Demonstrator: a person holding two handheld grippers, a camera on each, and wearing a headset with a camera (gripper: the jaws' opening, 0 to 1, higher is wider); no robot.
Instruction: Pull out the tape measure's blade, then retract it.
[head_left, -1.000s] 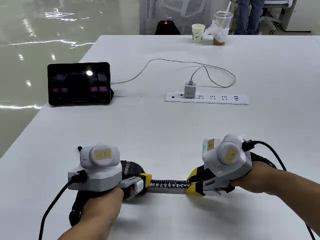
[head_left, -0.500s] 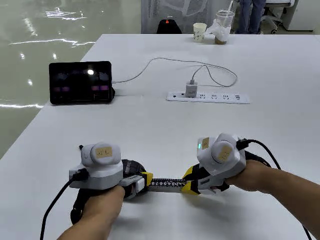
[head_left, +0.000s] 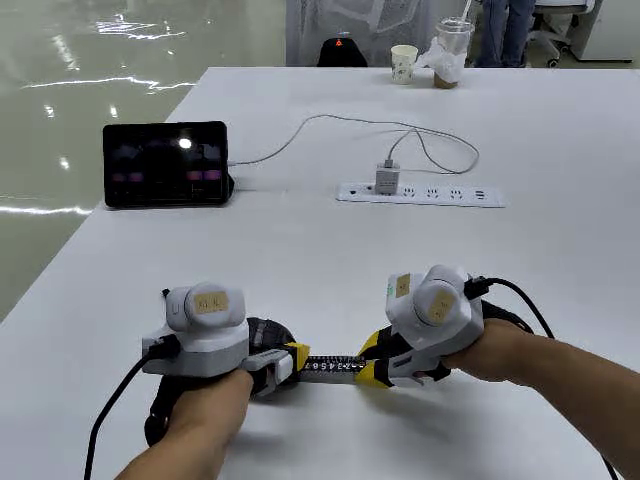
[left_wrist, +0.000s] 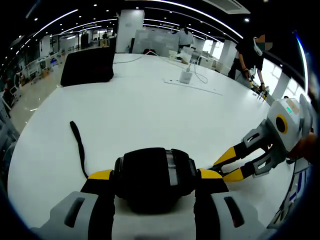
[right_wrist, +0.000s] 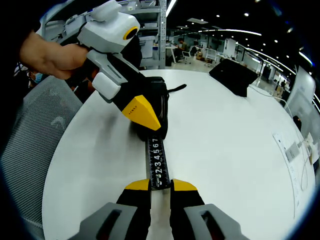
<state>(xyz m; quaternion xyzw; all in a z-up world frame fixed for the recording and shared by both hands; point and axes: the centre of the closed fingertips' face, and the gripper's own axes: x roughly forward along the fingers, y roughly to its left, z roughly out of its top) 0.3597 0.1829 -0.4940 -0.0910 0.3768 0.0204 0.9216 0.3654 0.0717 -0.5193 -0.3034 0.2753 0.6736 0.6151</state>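
Two grips hold now: your left gripper (head_left: 279, 364) squeezes the tape measure (left_wrist: 154, 175) on the table (head_left: 330, 250), and your right gripper (right_wrist: 160, 186) pinches the blade (right_wrist: 157, 160) tip. Let go too soon and it could snap back hard.

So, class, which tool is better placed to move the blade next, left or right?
Probably right: the right tool pinches the blade, while the left tool clamps the case steady.

on the desk (head_left: 300, 250), the tape measure (head_left: 268, 336) lies at 7 o'clock, blade (head_left: 332, 366) out toward 5; tablet (head_left: 167, 164) at 10, power strip (head_left: 420, 194) at 1.
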